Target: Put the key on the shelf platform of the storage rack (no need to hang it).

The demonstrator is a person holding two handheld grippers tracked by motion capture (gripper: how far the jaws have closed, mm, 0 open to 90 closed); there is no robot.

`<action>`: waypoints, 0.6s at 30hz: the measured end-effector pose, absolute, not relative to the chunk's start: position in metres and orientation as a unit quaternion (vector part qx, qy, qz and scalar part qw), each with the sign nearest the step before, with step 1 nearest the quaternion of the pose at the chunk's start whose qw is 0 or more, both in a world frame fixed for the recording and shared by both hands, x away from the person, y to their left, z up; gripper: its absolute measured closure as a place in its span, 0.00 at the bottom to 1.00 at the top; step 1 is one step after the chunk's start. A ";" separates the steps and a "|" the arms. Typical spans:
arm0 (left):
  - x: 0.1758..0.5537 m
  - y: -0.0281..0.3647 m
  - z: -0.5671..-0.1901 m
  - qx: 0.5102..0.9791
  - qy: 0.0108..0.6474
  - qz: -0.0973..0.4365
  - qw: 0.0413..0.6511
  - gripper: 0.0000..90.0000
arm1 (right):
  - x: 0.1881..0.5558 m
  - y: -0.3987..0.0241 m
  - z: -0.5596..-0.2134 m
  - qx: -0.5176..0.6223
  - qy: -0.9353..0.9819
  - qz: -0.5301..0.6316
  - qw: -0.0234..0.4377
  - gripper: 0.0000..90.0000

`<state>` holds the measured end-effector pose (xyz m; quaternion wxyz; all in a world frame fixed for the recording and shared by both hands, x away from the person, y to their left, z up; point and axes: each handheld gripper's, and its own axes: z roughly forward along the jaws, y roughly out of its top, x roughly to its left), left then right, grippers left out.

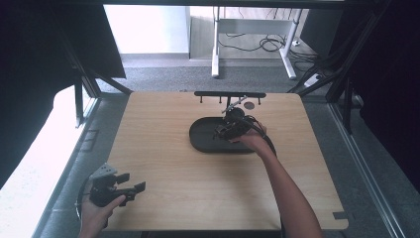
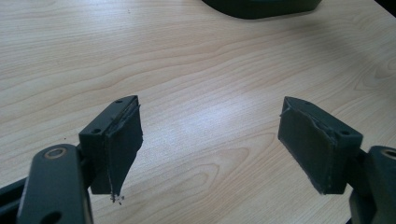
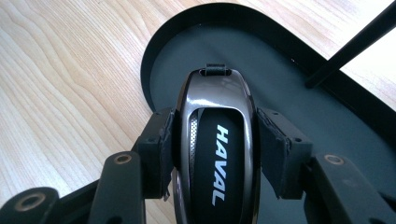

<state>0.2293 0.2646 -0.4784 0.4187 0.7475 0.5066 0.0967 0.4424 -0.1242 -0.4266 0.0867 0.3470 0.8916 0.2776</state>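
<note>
A glossy dark car key fob (image 3: 217,140) marked HAVAL sits between the pads of my right gripper (image 3: 215,149), which is shut on its two sides. The fob hangs over the left end of a black oval tray (image 3: 327,112). From above, the right gripper (image 1: 229,128) is over the tray (image 1: 203,141) in the table's far middle. My left gripper (image 1: 132,184) rests near the front left corner, jaws spread wide. In its own view the left gripper (image 2: 210,144) has only bare wood between its pads.
A black rack (image 1: 230,94) with small hooks stands just behind the tray, and a thin black rod (image 3: 350,44) crosses the right gripper view. A small round dark disc (image 1: 249,105) lies near the rack. The wooden table (image 1: 173,198) spreads between the hands.
</note>
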 end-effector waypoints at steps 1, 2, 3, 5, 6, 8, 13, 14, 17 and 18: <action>0.229 0.265 -0.478 0.747 0.507 0.097 0.419 0.24 | 0.443 -0.124 -0.427 0.346 0.892 0.276 0.087 0.55; 0.229 0.265 -0.478 0.747 0.507 0.097 0.419 0.24 | 0.444 -0.124 -0.427 0.346 0.893 0.275 0.088 0.55; 0.229 0.265 -0.478 0.747 0.506 0.097 0.419 0.24 | 0.445 -0.123 -0.427 0.346 0.893 0.275 0.088 0.55; 0.229 0.265 -0.478 0.747 0.507 0.097 0.419 0.24 | 0.447 -0.122 -0.427 0.346 0.893 0.275 0.087 0.55; 0.229 0.265 -0.478 0.747 0.507 0.097 0.419 0.24 | 0.449 -0.122 -0.428 0.345 0.893 0.275 0.086 0.55; 0.229 0.265 -0.478 0.748 0.506 0.097 0.419 0.24 | 0.451 -0.121 -0.430 0.347 0.893 0.272 0.087 0.55; 0.229 0.264 -0.479 0.748 0.506 0.097 0.419 0.24 | 0.458 -0.121 -0.438 0.351 0.895 0.263 0.085 0.55; 0.229 0.264 -0.479 0.748 0.506 0.097 0.418 0.24 | 0.460 -0.121 -0.440 0.352 0.895 0.261 0.086 0.55; 0.229 0.264 -0.479 0.748 0.506 0.097 0.418 0.24 | 0.463 -0.121 -0.445 0.355 0.895 0.256 0.085 0.55; 0.229 0.265 -0.479 0.748 0.506 0.097 0.418 0.24 | 0.464 -0.122 -0.446 0.355 0.896 0.254 0.085 0.55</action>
